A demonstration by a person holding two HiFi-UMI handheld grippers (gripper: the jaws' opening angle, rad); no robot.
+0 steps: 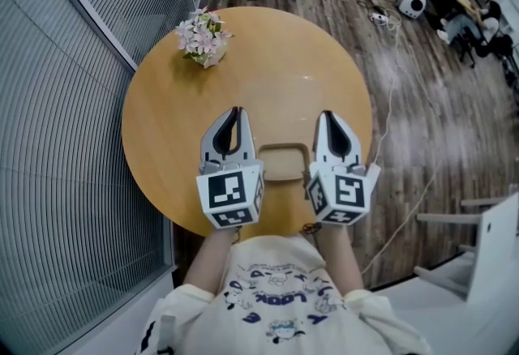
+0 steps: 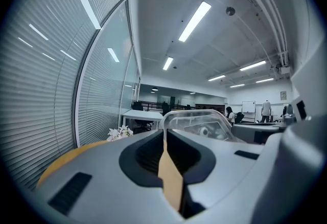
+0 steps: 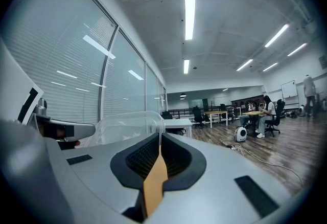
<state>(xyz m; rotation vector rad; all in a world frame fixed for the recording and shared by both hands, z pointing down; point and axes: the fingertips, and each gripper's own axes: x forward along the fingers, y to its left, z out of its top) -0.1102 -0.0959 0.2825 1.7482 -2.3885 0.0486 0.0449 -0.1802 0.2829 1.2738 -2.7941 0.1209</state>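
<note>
Clear plastic container [image 1: 285,162] stands upright near the round table's [image 1: 174,106] near edge, long axis running crosswise, with left gripper [image 1: 236,112] and right gripper [image 1: 327,115] each pinched together on an end wall.

A round wooden table [image 1: 284,70] bears a flower bunch [image 1: 203,36] and a clear container [image 1: 284,163].

This is an open-plan office. Long strip lights [image 3: 189,8] run along a white ceiling, and a curved glass wall with blinds [image 1: 57,143] closes one side. Rows of desks [image 3: 219,114] with office chairs stand on a wood floor [image 1: 422,86], and people [image 3: 265,110] sit working at one of them. Far off hangs what looks like a whiteboard [image 2: 249,107]. Close by is a round table [image 1: 162,126] with flowers [image 1: 203,37], and a cable [image 1: 388,102] trails across the floor.
</note>
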